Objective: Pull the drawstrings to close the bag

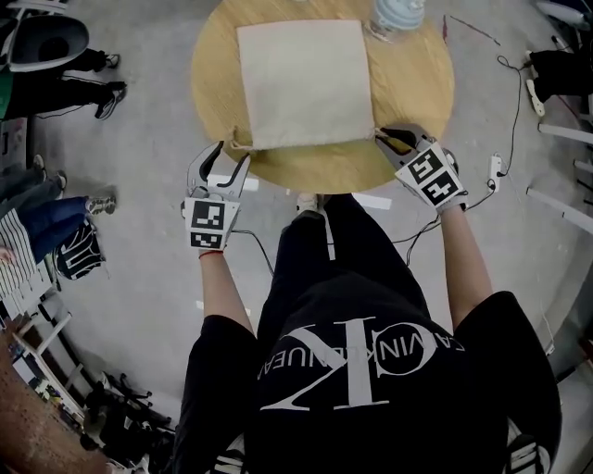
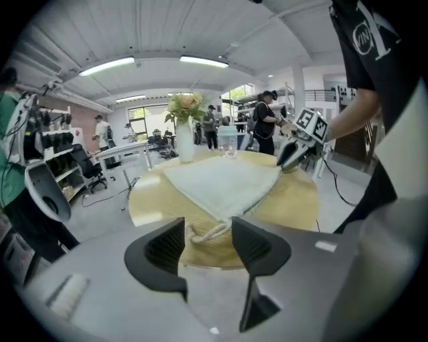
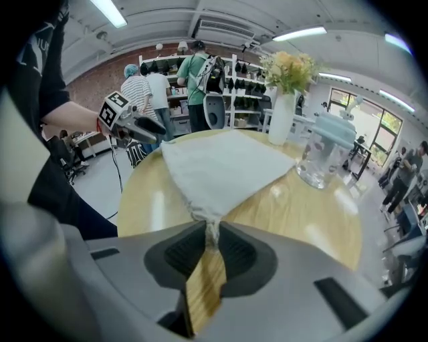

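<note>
Table (image 1: pixel 417 93) near edge: flat square cream bag (image 1: pixel 301 83), right gripper (image 1: pixel 393 139) pinching right cord (image 3: pixel 212 227), left gripper (image 1: pixel 232 155) spread by left cord (image 2: pixel 208 232).

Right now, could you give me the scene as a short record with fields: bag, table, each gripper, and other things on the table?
bag: cream cloth, lying flat, near edge not gathered
table: round, wooden
left gripper: open; left drawstring lies between its jaws, not pinched
right gripper: shut on right drawstring
also on table: glass jar, vase with flowers
</note>
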Action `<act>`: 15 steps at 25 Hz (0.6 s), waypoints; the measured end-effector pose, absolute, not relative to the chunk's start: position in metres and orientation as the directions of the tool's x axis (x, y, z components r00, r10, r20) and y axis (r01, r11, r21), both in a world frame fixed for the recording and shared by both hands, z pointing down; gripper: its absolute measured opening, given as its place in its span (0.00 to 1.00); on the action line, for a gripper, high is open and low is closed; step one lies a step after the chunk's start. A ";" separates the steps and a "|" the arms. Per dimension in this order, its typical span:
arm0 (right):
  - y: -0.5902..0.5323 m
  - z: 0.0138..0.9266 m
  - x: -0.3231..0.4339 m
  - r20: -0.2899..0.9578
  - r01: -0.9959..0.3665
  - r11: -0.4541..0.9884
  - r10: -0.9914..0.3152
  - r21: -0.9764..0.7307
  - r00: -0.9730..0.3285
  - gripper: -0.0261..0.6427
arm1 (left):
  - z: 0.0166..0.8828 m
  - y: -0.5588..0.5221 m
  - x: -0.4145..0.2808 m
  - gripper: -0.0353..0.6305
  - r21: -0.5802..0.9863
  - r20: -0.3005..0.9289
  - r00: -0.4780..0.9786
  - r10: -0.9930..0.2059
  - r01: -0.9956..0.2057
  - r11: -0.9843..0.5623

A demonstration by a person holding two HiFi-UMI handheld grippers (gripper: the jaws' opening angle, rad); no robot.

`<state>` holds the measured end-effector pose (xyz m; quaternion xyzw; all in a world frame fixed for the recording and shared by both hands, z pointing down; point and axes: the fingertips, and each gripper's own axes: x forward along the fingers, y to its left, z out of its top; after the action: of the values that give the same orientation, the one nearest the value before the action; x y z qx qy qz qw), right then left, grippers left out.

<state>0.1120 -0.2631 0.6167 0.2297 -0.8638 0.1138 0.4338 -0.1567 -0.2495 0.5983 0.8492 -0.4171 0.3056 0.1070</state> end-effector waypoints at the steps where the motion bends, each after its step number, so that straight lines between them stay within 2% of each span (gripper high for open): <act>1: -0.262 0.618 0.111 0.807 -0.495 0.869 -0.298 0.007 -0.511 0.15 | 0.602 -0.250 -0.156 0.36 -0.087 0.628 0.471 -0.619 -0.748 -0.658; 5: -0.258 0.624 0.111 0.825 -0.491 0.871 -0.276 -0.001 -0.493 0.15 | 0.619 -0.250 -0.156 0.36 -0.102 0.716 0.486 -0.502 -0.638 -0.764; 11: -0.254 0.628 0.109 0.841 -0.470 0.882 -0.259 0.006 -0.475 0.15 | 0.635 -0.247 -0.152 0.36 -0.154 0.845 0.426 -0.323 -0.385 -0.910; 14: -0.256 0.628 0.110 0.843 -0.466 0.885 -0.255 0.006 -0.473 0.15 | 0.642 -0.249 -0.148 0.26 -0.162 0.883 0.380 -0.276 -0.305 -0.938; 15: -0.257 0.628 0.110 0.844 -0.464 0.886 -0.253 0.006 -0.472 0.15 | 0.643 -0.249 -0.147 0.25 -0.164 0.888 0.372 -0.271 -0.294 -0.942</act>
<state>0.1095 -0.2568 0.6281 0.2110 -0.8505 0.1125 0.4685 -0.1470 -0.2495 0.6427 0.8282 -0.1704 0.5338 0.0105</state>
